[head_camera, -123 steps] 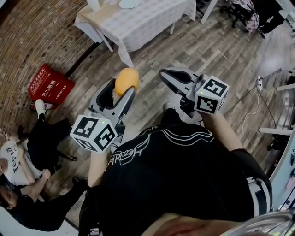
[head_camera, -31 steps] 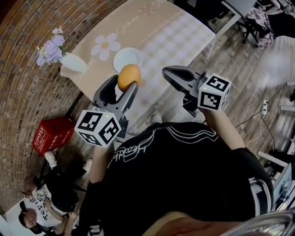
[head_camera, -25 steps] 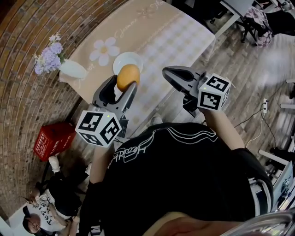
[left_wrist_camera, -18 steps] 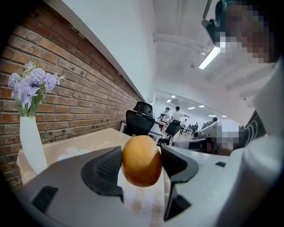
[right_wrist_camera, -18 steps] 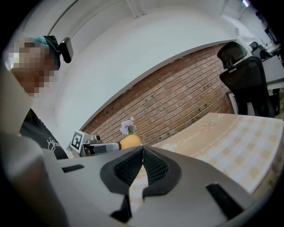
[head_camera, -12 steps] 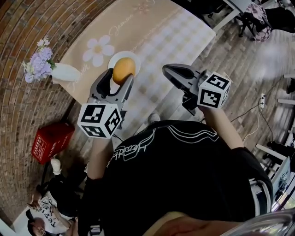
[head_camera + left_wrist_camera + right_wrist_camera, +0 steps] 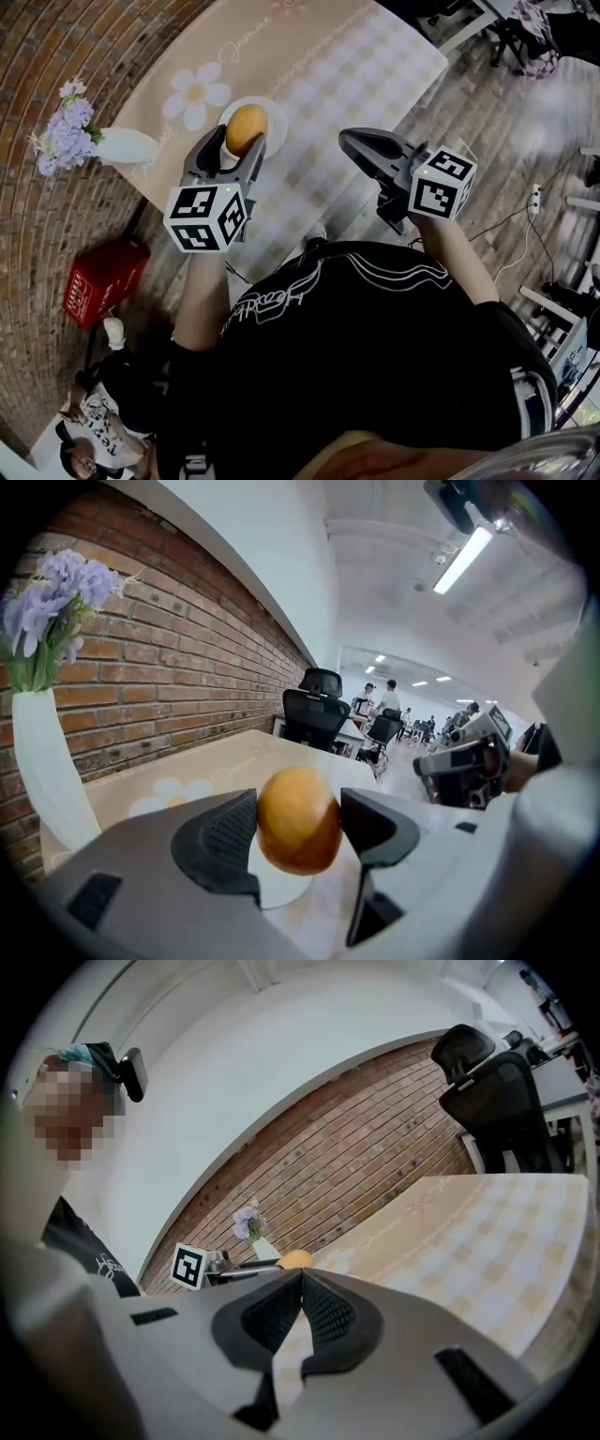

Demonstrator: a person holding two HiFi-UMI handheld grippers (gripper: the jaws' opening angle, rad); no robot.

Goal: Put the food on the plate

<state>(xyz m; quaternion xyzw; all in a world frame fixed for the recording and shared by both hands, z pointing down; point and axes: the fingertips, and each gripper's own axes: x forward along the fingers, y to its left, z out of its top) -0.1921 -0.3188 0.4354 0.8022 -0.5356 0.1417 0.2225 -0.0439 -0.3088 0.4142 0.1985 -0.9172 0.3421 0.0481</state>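
Where the brick wall meets the wooden floor at the far left, a red crate (image 7: 105, 281) sits low in the head view. Just right of it, a white vase (image 7: 127, 145) of purple flowers (image 7: 64, 127) stands at the corner of the table (image 7: 375, 56), whose beige cloth carries a daisy print and pale checks.

Next comes the left gripper (image 7: 232, 150), its marker cube toward the person and its jaws reaching over the table. The jaws stand wide and clamp the food (image 7: 246, 128), a round orange-yellow piece, with one ribbed pad pressing on each side. The food hangs over the white plate (image 7: 277, 114); in the left gripper view, the plate's surface shows beneath and past the food, and I cannot tell whether the two touch.

Further right, the right gripper (image 7: 351, 141) hovers at the table's near edge, well apart from the plate. Its jaws are pressed together, with nothing between them.
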